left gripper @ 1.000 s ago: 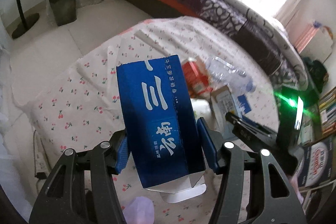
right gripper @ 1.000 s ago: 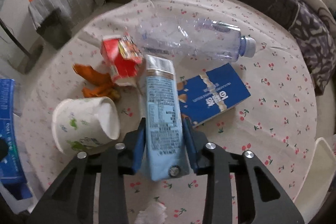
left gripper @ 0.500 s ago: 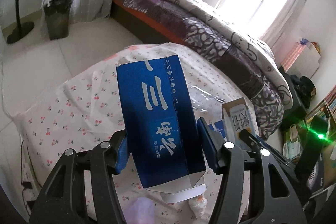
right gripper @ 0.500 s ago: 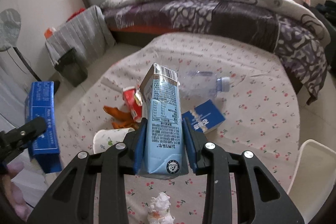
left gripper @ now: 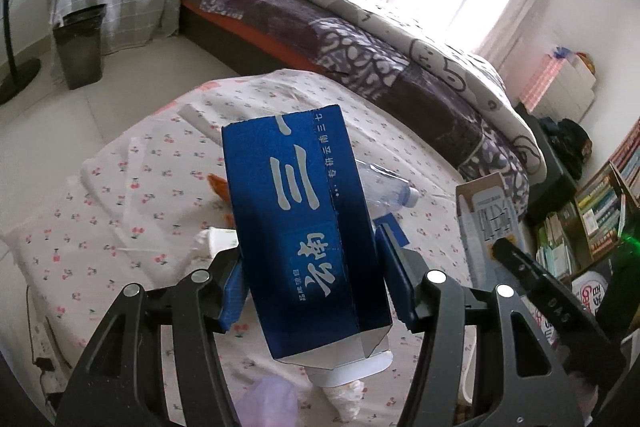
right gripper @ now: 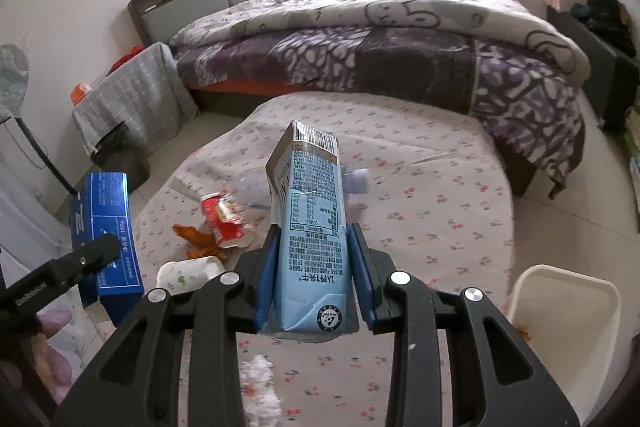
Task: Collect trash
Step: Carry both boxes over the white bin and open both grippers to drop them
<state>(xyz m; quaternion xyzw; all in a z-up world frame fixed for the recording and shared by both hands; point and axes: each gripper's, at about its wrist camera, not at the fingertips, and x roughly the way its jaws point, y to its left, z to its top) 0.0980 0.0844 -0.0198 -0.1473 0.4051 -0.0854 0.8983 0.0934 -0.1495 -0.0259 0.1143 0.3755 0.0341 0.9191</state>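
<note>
1. Cartons are in both hands: the left tool point(left gripper: 310, 291) is clamped across the lower half of a tall dark-blue cardboard box with pale lettering point(left gripper: 304, 235), and the right tool point(right gripper: 314, 275) is clenched on the base of a slim light-blue drink carton with printed nutrition text point(right gripper: 312, 227).
2. Both cartons are in the air above the round tabletop under a cherry-print cloth point(right gripper: 440, 187), not touching it.
3. Handling, as a judgement: both look empty and light. The blue box has an open bottom flap and thin walls, so it should buckle under a hard squeeze. The drink carton is stiffer, with a slick coated skin, so it is best held across its flat faces.
4. Each tool points forward and downward, its carton leaning away.
5. A clear plastic bottle point(left gripper: 384, 187), a crushed red carton point(right gripper: 222, 219), a paper cup point(right gripper: 188, 271) and orange peel point(right gripper: 196, 239) lie on the cloth.
6. A white bin point(right gripper: 568, 311) stands just beside the tabletop.
</note>
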